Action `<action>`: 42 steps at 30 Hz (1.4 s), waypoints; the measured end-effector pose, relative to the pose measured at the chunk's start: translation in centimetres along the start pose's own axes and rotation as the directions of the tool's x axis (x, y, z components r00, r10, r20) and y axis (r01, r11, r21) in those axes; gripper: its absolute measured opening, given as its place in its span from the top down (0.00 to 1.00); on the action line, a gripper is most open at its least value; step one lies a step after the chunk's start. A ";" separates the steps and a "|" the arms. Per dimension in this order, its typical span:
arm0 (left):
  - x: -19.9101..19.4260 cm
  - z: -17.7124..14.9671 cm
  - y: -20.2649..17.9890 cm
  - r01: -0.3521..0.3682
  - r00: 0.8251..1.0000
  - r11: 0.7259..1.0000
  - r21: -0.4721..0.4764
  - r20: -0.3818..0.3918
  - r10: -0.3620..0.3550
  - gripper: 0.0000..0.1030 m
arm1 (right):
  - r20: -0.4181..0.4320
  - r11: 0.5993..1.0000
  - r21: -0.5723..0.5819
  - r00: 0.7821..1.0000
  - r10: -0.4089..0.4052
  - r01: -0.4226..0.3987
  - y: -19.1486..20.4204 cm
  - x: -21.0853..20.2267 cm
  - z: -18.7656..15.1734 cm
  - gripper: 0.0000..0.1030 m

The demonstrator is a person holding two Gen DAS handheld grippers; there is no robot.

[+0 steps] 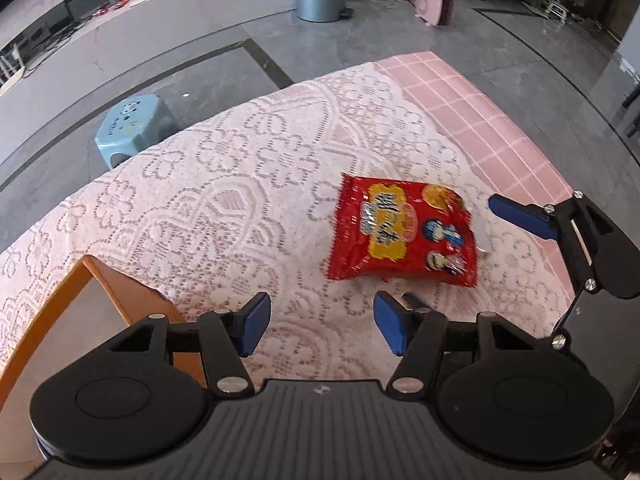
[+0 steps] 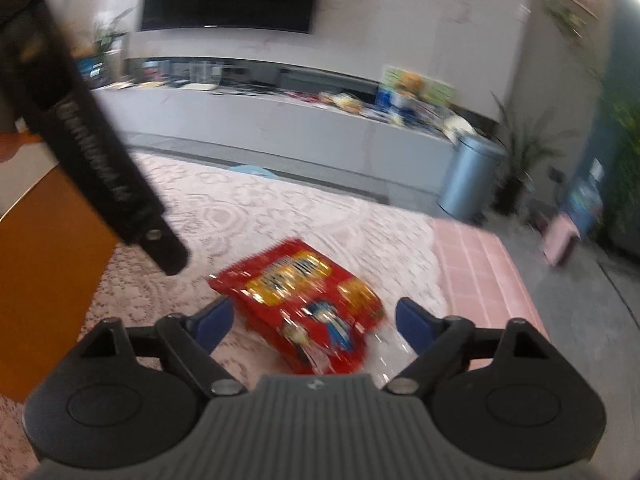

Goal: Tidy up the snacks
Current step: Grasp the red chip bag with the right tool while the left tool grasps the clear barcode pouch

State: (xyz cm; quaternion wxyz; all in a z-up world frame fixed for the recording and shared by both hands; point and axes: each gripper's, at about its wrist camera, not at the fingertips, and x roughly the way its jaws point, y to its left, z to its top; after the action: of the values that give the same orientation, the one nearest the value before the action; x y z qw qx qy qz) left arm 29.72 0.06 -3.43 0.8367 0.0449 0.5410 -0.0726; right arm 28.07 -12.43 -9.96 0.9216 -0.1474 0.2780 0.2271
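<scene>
In the left wrist view we're hovering our left gripper (image 1: 318,326) wide open and empty over the lace-covered table (image 1: 208,200), the shiny red foil snack bag (image 1: 404,230) lying flat just ahead; the orange open-topped box (image 1: 108,280) at left is showing no contents. In the right wrist view our right gripper (image 2: 312,324) is gaping, pads clear, around the bag's (image 2: 304,312) near end. It's looking light, crinkly, slippery, its contents probably crushable, so we're favouring a sealed edge.
</scene>
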 end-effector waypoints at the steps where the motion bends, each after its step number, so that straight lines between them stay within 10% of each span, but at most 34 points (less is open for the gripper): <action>1: 0.1 0.1 0.2 -0.003 1.000 1.000 -0.005 0.000 0.003 0.32 | 0.009 1.000 -0.026 1.000 0.018 -0.018 0.2 0.3 0.1 0.14; 17: 1.1 0.3 1.1 0.014 1.000 1.000 -0.008 0.016 -0.014 0.32 | -0.077 0.995 0.042 0.993 0.089 -0.086 -1.7 6.4 -0.1 0.25; 29: 1.1 0.3 -2.2 0.088 0.991 0.984 0.157 0.086 -0.102 0.33 | -0.073 0.943 0.330 0.995 0.064 -0.037 -6.5 2.2 -0.6 0.37; 36: 2.4 0.7 -6.0 0.079 0.990 0.927 0.368 0.079 -0.116 0.33 | -0.127 0.788 0.616 0.988 0.085 0.011 -10.4 -1.3 -2.2 0.38; 42: 5.1 0.8 -9.6 0.031 0.995 0.801 0.598 0.061 -0.084 0.28 | -0.181 0.682 0.727 0.981 0.076 0.081 -12.3 -1.8 -4.2 0.38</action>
State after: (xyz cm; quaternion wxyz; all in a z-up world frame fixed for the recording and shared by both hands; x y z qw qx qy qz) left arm 30.90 -9.87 -7.75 0.7996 0.2857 0.4562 -0.2661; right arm 31.01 -25.17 -10.55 0.8720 0.2102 0.4347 0.0804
